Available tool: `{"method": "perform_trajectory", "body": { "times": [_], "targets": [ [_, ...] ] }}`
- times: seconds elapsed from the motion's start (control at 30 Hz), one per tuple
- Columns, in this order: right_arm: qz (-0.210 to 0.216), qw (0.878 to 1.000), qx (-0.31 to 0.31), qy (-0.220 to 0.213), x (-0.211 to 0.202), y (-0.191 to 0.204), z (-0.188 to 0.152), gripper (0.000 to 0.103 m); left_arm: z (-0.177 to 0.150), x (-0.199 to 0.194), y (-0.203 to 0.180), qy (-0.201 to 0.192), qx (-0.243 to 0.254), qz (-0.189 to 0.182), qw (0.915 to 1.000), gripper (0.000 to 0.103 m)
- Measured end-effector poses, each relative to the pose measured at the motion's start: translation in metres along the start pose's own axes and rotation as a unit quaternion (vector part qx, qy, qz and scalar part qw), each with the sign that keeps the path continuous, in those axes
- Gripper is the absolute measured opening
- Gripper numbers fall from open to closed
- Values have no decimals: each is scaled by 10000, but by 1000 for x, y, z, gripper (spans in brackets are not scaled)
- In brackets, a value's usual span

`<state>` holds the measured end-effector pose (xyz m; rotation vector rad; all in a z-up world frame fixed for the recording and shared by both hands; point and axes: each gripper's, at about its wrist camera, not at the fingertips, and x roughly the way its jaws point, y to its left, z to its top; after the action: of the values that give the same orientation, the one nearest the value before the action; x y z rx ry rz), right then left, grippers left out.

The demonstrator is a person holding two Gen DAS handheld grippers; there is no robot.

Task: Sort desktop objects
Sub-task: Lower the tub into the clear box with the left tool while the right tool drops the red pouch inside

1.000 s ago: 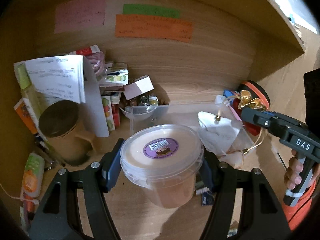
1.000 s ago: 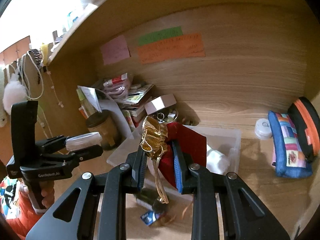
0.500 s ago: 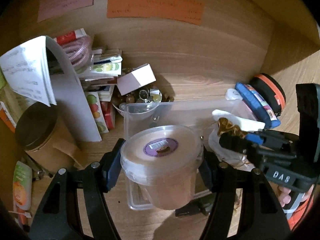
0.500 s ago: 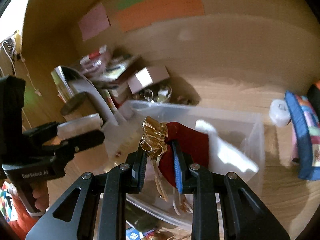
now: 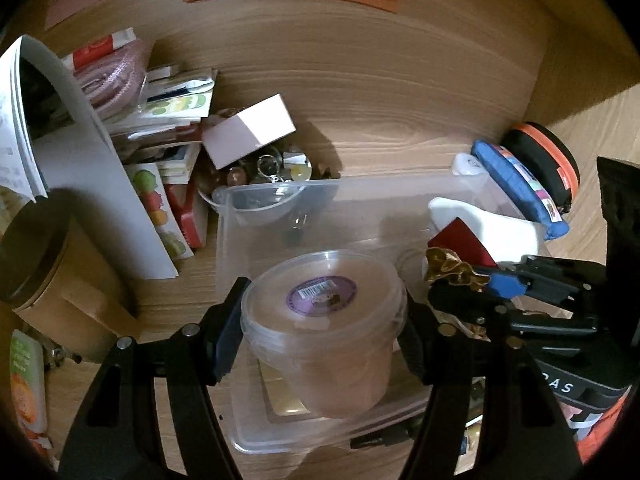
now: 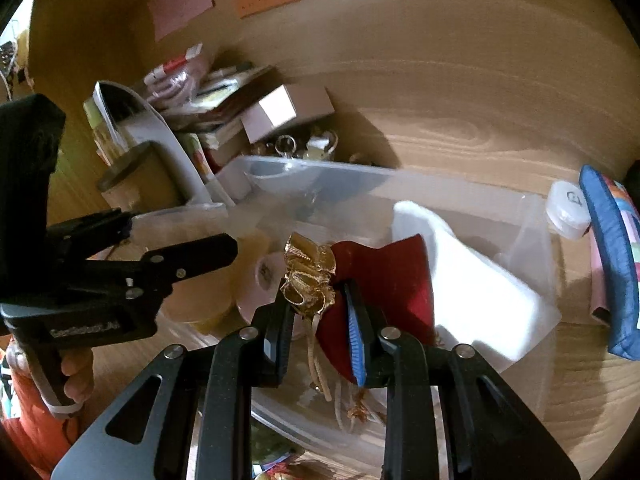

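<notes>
Left wrist view: the left gripper clamps a lidded plastic tub between its 2 fingers. 1 second ago the tub hung in front of the clear storage box; now it sits over the box's interior, and the camera looks more steeply down.

Right wrist view: the right gripper pinches a red pouch with a gold top, now low inside the same box, beside a white packet, rather than above it.
</notes>
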<state>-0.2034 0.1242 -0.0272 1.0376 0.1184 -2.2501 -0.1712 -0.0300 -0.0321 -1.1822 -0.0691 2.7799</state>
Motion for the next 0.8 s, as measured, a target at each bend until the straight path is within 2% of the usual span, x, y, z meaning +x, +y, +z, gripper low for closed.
{"method": "perform_trajectory", "body": {
  "times": [0.33,0.47,0.53,0.7,0.8],
  "targets": [
    [-99,9999,-121,59,3,2,-3,26,-5,6,-11,-52,299,193,9994,67],
    [-78,9999,-97,5,-2,1,-3,37,-6,5,-13,-75,343,258,9991,68],
    [-89,9999,-115,-39,-5,2,-2,39,-6,3,-12,-117,329,337,9988,71],
    [-104,9997,-163,-178,-13,5,0,50,-3,-3,-6,-66,128,64,9999,75],
    [-159,9993,-218,-266,-19,6,1,54,-2,-9,-6,-164,134,198,9996,75]
  ]
}}
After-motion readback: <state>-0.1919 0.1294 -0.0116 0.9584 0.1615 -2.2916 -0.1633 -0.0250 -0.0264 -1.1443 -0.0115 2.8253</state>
